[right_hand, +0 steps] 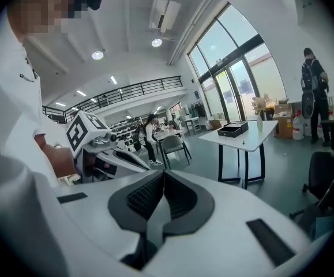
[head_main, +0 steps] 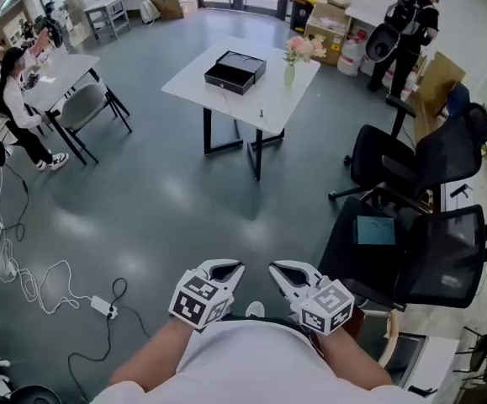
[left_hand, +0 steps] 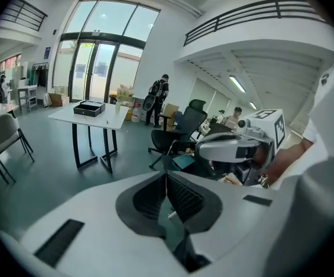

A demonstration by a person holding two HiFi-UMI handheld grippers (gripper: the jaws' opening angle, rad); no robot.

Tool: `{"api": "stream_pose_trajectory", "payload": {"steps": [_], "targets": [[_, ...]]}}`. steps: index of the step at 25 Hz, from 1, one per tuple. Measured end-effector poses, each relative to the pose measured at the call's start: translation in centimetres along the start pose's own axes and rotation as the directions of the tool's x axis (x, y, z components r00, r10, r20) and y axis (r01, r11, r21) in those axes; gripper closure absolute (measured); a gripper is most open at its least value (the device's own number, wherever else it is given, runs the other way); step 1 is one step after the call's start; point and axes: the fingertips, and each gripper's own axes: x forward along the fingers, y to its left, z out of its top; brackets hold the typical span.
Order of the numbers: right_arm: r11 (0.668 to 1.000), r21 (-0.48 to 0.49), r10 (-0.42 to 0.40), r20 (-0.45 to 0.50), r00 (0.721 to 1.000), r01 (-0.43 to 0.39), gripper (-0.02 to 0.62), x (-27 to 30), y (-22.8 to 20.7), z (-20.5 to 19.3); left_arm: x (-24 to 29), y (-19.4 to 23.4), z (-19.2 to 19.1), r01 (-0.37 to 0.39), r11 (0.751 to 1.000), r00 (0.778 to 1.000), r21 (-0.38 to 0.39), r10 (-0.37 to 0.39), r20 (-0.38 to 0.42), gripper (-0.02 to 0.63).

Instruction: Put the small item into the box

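Note:
A black open box (head_main: 235, 71) lies on a white table (head_main: 218, 91) far across the room, next to a vase of pink flowers (head_main: 291, 66). A small dark item (head_main: 261, 114) stands near the table's front edge. Both grippers are held close to my body, well short of the table. My left gripper (head_main: 229, 268) is shut with nothing between its pads, and so is my right gripper (head_main: 278, 269). In the left gripper view the jaws (left_hand: 167, 176) meet, with the box (left_hand: 89, 107) in the distance. In the right gripper view the right gripper (right_hand: 164, 175) is shut and the box (right_hand: 233, 130) is far off.
Black office chairs (head_main: 411, 251) crowd the right side. A white cable and power strip (head_main: 100, 305) lie on the grey floor at left. A person (head_main: 12, 99) sits at a desk at far left, and another person (head_main: 407, 23) stands at back right by cardboard boxes (head_main: 327, 28).

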Motion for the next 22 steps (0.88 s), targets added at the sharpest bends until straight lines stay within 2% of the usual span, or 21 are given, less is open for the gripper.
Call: {"api": "stream_pose_trajectory", "payload": {"steps": [4,8,12,18,22], "targets": [[0.999,-0.021,0.027,-0.006,1.0,-0.028,0.58,-0.1,-0.4,0.3,1.1,-1.1,0.0,0.012,0.999,0.999,0.044,-0.01,-0.035,0.589],[1.0,-0.009,0.023,-0.004,1.0,-0.023,0.58,0.4,-1.7,0.7,1.6,0.1,1.0,0.004,0.998,0.999,0.058,-0.001,-0.051,0.589],[1.0,-0.022,0.016,-0.023,1.0,-0.017,0.58,1.6,-2.7,0.9,2.4,2.3,2.5,0.011,0.999,0.999,0.039,-0.009,-0.041,0.589],[1.0,-0.023,0.005,-0.022,1.0,-0.005,0.58,5.3,-5.4,3.5,4.7,5.7,5.7,0.077,0.996,0.996,0.045,-0.075,-0.043,0.589],[0.999,-0.043,-0.005,-0.026,1.0,0.004,0.58,9.8,-7.3,6.5,4.9,10.8,8.9,0.077,0.996,0.997,0.051,-0.076,-0.017,0.589]]}}
